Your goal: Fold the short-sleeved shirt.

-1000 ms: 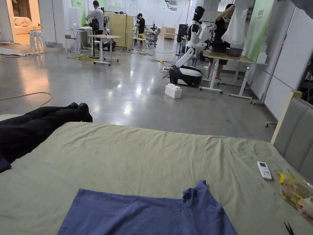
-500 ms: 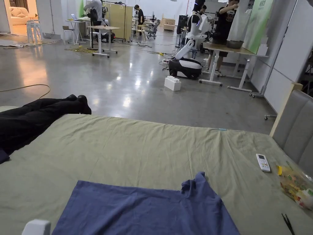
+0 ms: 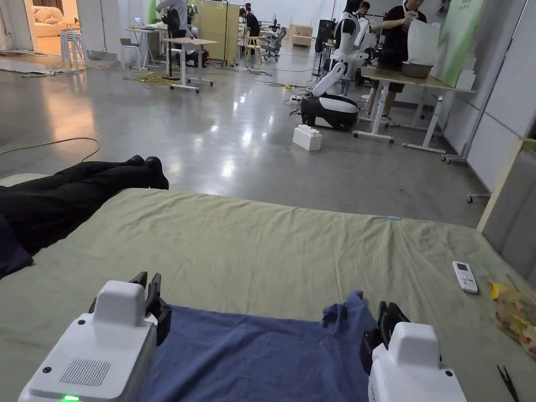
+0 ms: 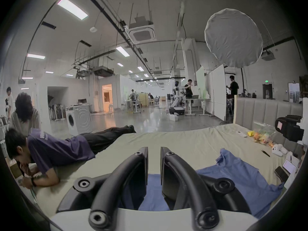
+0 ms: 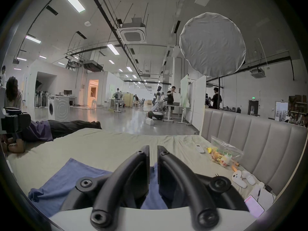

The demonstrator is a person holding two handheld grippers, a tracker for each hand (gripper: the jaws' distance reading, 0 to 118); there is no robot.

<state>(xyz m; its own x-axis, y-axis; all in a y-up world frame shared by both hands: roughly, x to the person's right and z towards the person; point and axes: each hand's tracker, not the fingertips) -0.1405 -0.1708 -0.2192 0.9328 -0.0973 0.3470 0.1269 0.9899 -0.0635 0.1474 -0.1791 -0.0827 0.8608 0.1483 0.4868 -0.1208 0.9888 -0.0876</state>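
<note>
A blue short-sleeved shirt (image 3: 261,356) lies spread flat on a green bed sheet (image 3: 261,246), with one sleeve bunched up at its far right. My left gripper (image 3: 147,282) hovers over the shirt's far left corner. Its jaws stand close together, a narrow slit apart, with nothing between them (image 4: 154,153). My right gripper (image 3: 388,311) is just right of the bunched sleeve, above the shirt's right edge. Its jaws are also nearly touching and hold nothing (image 5: 153,149). The shirt (image 4: 241,176) also lies below the jaws in both gripper views (image 5: 70,176).
A person lies face down along the bed's left side, legs (image 3: 78,193) reaching past the far edge. On the right are a white remote (image 3: 465,276), a plastic bag of colourful bits (image 3: 515,314), black tweezers (image 3: 507,382), a white toy (image 5: 240,178) and a phone (image 5: 254,205) by the padded headboard (image 3: 515,209).
Both grippers have risen into the head view from the bottom edge and now sit at the shirt's far corners. The shirt has not moved; the camera has tilted slightly.
</note>
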